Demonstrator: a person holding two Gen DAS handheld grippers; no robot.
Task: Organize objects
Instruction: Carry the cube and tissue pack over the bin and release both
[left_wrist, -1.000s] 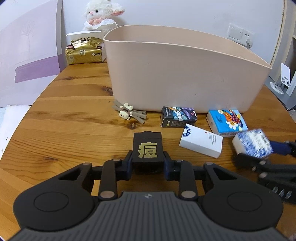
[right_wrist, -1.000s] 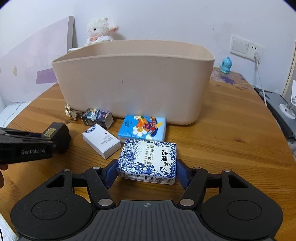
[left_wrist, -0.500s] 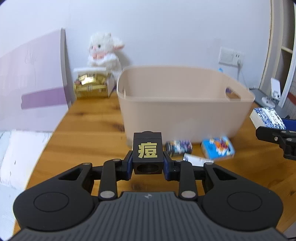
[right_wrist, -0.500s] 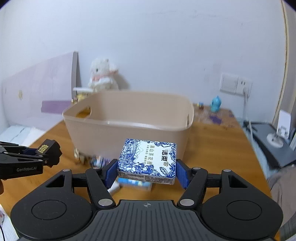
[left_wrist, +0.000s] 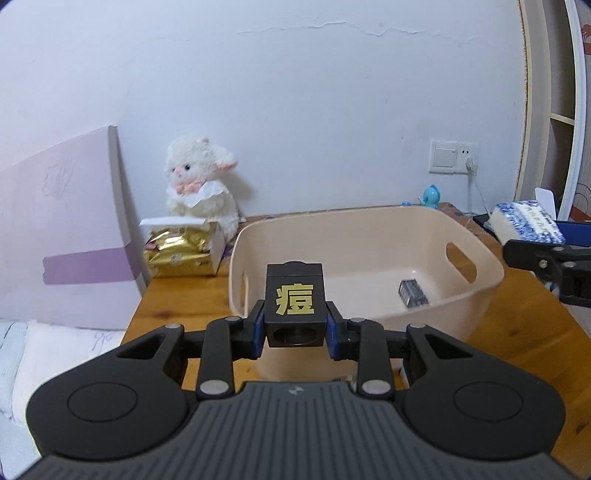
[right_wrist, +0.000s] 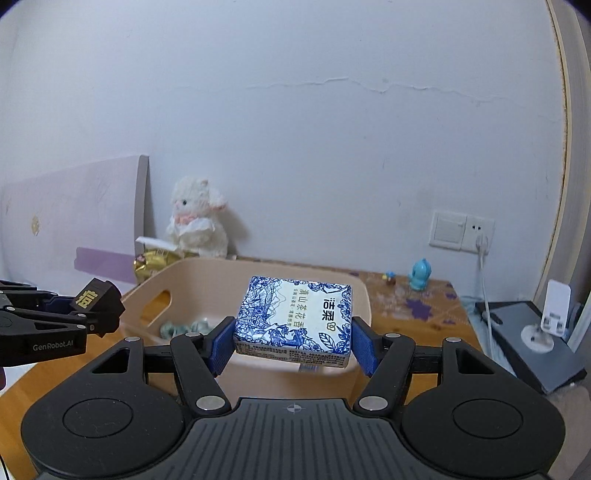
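Matte black cube | left gripper clamps | glossy tissue pack | right gripper clamps | bin item unclear

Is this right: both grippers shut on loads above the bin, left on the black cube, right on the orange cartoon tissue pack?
Not quite. The right gripper holds the blue-and-white floral tissue pack, as the right wrist view shows. The rest stands: the left gripper is shut on the black cube, both raised by the beige bin.

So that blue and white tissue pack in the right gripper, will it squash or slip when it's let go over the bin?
The tissue pack is probably soft and light: it looks like a film-wrapped wad of paper. The right gripper is clamped on its sides without obvious denting. The wrap may be a little slippery. Dropped into the bin, it should land flat rather than roll.
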